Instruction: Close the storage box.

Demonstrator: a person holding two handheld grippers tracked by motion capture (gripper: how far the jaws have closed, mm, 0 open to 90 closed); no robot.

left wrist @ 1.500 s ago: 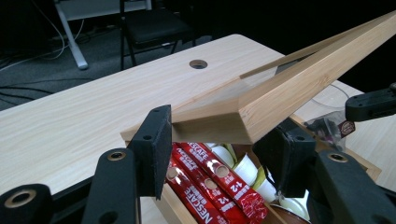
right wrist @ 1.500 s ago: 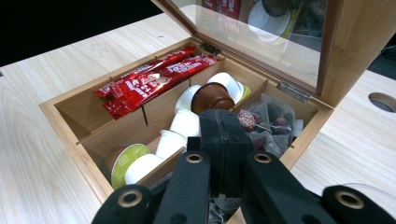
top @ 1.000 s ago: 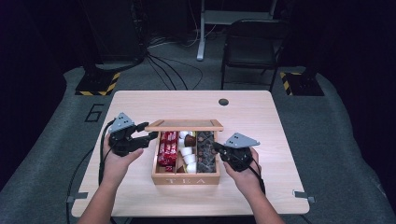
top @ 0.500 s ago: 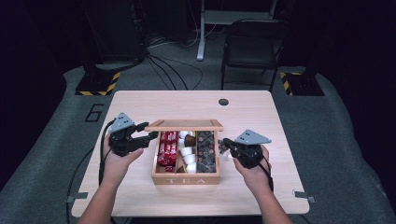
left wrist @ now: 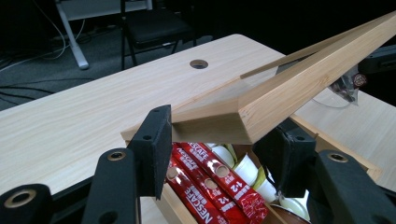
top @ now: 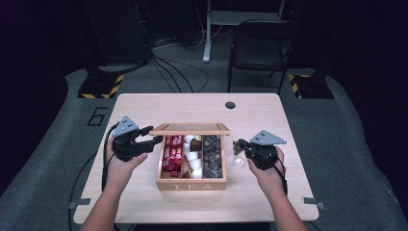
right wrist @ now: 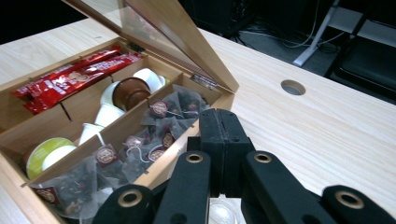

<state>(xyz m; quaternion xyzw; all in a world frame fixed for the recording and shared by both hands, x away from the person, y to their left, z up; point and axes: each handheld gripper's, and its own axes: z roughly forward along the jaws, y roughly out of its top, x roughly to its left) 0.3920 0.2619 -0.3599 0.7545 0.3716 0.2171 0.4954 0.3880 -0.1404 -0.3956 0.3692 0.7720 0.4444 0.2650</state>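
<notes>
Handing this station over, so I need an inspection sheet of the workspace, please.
surface: pale wooden table, round cable hole.
job's things: wooden tea box, glass-paned lid raised; red coffee sticks, white pods, tea bags inside.
clutter: nothing seen.
grippers: left gripper shut on lid corner; right gripper shut on clear tea-bag sachet beside box.
cables: black cable trails from left gripper; more on floor.
surroundings: black chair, dark floor.

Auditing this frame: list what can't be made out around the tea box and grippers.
- Right gripper: right gripper view, shut jaws hide what they pinch; the high view suggests a clear sachet, too small.
- Tea box: left gripper view, raised lid covers the far compartments.
- Sachet labels: too small.
</notes>
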